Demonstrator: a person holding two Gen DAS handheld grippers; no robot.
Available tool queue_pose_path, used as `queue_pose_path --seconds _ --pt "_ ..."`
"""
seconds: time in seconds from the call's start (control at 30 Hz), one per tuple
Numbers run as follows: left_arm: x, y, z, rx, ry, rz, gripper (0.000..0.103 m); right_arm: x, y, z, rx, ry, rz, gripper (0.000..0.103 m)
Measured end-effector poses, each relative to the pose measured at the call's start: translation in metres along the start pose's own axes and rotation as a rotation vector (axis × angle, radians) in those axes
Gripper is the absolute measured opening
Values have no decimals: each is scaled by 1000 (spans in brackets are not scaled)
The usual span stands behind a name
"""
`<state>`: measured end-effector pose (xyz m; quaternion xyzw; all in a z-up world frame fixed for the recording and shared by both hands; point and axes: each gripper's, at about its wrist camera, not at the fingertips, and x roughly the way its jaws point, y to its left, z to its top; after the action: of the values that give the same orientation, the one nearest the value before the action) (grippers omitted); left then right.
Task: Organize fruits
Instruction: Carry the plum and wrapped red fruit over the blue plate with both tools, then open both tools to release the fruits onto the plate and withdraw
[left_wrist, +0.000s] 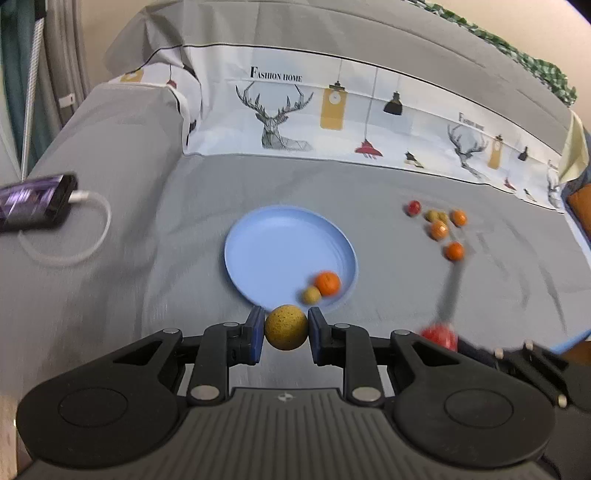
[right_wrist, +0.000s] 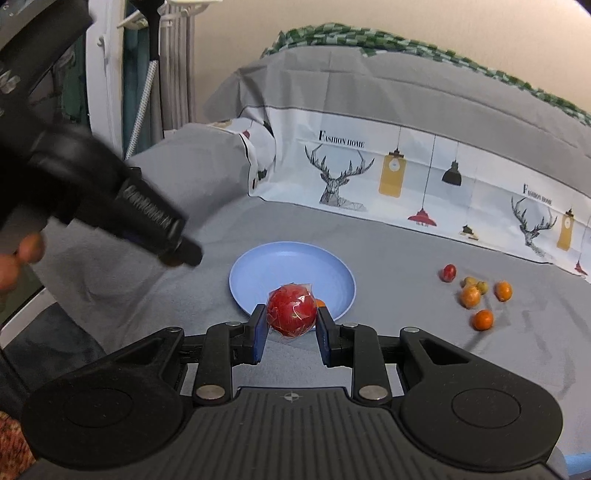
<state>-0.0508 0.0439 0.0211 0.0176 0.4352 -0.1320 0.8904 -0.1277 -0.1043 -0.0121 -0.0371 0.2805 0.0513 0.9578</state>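
My left gripper (left_wrist: 286, 332) is shut on a yellow-brown speckled fruit (left_wrist: 286, 331), just short of the near rim of a blue plate (left_wrist: 273, 251). The plate holds an orange (left_wrist: 327, 283) and a small yellowish fruit (left_wrist: 311, 294). My right gripper (right_wrist: 291, 326) is shut on a red fruit in clear wrap (right_wrist: 291, 309), held over the near edge of the same plate (right_wrist: 288, 269). The red fruit also shows blurred in the left wrist view (left_wrist: 439, 336). Several loose fruits lie to the right: oranges (right_wrist: 483, 319), a small red one (right_wrist: 448, 272).
Everything sits on a grey cloth-covered couch seat (left_wrist: 147, 277) with a printed deer cloth (left_wrist: 280, 122) on the backrest. A phone with a white cable (left_wrist: 35, 201) lies on the left armrest. The left gripper's body (right_wrist: 110, 192) fills the left of the right wrist view.
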Motion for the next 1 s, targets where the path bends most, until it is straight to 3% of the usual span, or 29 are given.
queue_pose_path --seconds 0.2,0.47,0.73,0.93,0.97,1.0 --pt "47 4 36 10 6 35 27 48 -11 14 49 44 7 29" --pt "124 11 64 21 92 93 27 126 -33 28 75 82 12 29" --pt "186 5 75 52 120 114 27 195 -53 24 72 160 7 29" --pt "221 4 74 89 158 144 28 223 -59 21 85 194 9 29" --pt "222 6 74 84 139 137 32 226 -60 22 86 197 10 29" --pt "221 7 74 78 112 124 58 229 -60 24 89 201 16 30"
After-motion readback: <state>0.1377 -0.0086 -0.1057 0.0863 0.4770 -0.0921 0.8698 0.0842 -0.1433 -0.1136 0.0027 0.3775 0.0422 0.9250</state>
